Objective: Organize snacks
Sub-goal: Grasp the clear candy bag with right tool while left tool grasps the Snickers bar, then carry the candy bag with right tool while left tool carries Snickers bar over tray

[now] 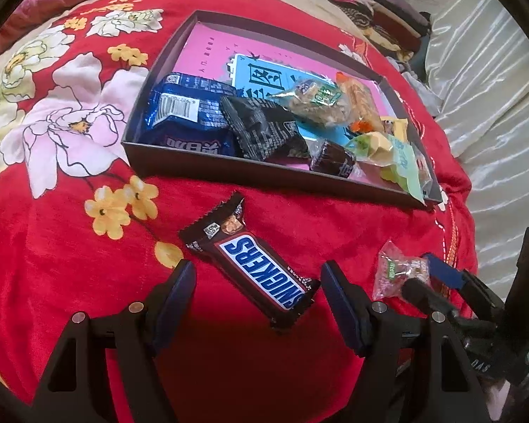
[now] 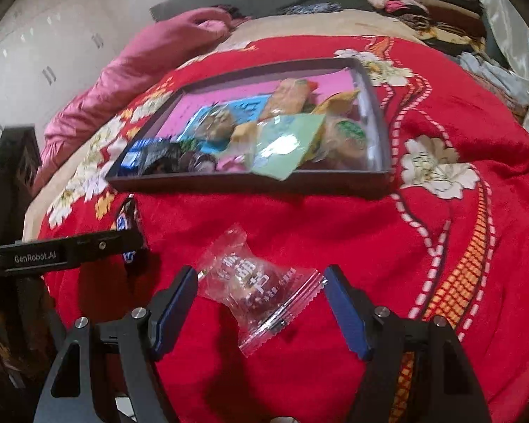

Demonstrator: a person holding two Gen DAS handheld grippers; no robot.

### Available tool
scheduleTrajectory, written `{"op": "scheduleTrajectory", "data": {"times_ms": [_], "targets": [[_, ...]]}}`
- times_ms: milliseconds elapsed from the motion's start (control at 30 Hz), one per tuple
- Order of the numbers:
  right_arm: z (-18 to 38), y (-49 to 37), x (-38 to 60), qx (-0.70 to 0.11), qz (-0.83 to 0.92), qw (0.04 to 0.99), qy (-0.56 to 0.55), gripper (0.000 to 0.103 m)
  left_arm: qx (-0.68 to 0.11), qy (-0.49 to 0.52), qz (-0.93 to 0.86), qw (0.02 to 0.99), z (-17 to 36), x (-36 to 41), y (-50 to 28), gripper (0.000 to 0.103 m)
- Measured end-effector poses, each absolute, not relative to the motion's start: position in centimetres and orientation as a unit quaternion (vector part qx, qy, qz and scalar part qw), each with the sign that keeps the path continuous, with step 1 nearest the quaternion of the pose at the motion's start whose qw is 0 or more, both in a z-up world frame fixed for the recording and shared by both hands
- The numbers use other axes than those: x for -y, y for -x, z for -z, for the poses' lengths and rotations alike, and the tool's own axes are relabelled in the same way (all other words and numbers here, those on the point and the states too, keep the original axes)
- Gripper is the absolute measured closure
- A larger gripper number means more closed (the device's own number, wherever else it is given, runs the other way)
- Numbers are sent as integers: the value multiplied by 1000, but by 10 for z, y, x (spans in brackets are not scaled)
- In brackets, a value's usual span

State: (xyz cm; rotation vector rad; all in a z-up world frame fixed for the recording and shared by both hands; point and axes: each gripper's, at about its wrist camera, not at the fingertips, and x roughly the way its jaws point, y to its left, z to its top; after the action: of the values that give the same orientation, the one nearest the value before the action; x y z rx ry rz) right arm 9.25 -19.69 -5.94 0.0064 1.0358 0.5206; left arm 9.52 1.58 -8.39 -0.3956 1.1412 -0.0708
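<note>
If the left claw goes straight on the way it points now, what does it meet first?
Most likely the Snickers bar, which lies on the red blanket between the open fingers of the left claw. The snack box is farther on.

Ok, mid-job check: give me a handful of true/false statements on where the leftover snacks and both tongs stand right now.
1. The Snickers bar lies on the red blanket, outside the box. True.
2. The left tongs are clamped on the Snickers bar. False: the bar lies between their open fingers, and neither pad presses on it.
3. The clear-wrapped candy sits between the open fingers of the right tongs. True.
4. The box holds nothing. False: it holds several snacks, among them a blue packet and a black packet.
5. The clear-wrapped candy is already inside the box. False: it lies on the blanket in front of the box.
</note>
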Motion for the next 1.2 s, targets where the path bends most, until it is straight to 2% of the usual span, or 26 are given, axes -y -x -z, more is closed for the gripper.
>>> {"op": "scheduleTrajectory", "data": {"times_ms": [200, 400, 533, 600, 667, 767, 933, 1200], "targets": [[65, -94, 181, -487, -285, 826, 6, 44, -535, 184, 28, 824, 87, -11, -98, 28], [72, -100, 165, -488, -316, 813, 16, 45, -535, 190, 22, 823, 88, -11, -101, 29], [74, -100, 153, -478, -334, 811, 41, 44, -536, 191, 16, 822, 91, -12, -105, 38], [73, -99, 146, -467, -345, 812, 58, 46, -535, 194, 11, 822, 92, -15, -104, 49], [72, -96, 137, -456, -361, 811, 70, 60, -535, 198, 10, 821, 93, -18, -104, 54], [72, -92, 126, -448, -379, 805, 84, 64, -532, 204, 15, 822, 92, -21, -104, 65], [62, -92, 137, -438, -374, 815, 60, 64, -529, 209, 29, 822, 88, -23, -100, 70], [20, -95, 178, -356, -362, 861, -18, 64, -502, 209, 49, 838, 57, -23, -90, 70]]}}
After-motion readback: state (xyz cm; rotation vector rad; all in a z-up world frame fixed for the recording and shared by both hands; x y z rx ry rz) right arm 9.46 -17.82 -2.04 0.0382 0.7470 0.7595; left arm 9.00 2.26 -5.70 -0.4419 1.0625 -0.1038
